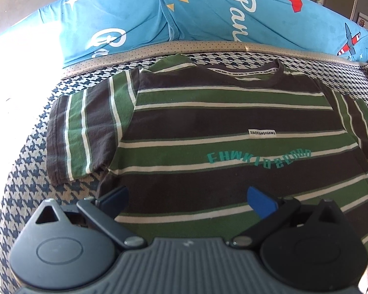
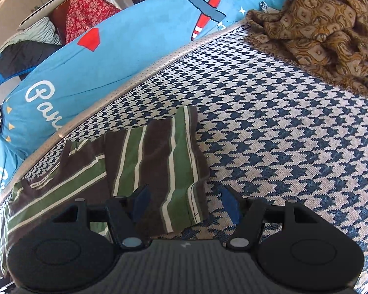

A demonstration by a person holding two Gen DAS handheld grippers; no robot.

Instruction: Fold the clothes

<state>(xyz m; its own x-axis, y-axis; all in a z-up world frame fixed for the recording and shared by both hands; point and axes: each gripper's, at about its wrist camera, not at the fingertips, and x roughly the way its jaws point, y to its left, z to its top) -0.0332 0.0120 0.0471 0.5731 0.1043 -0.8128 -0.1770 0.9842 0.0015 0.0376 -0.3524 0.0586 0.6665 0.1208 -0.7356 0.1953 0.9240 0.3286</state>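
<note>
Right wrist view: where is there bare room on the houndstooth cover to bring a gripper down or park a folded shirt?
The widest bare stretch of the houndstooth cover lies between the striped shirt's sleeve and the brown scarf. In the left view, a narrower strip is free beside the other sleeve. The back edge is crowded by the blue pillow.

T-shirt (image 1: 208, 122) label reads XIAOXIANGHANMU, upside down
</note>
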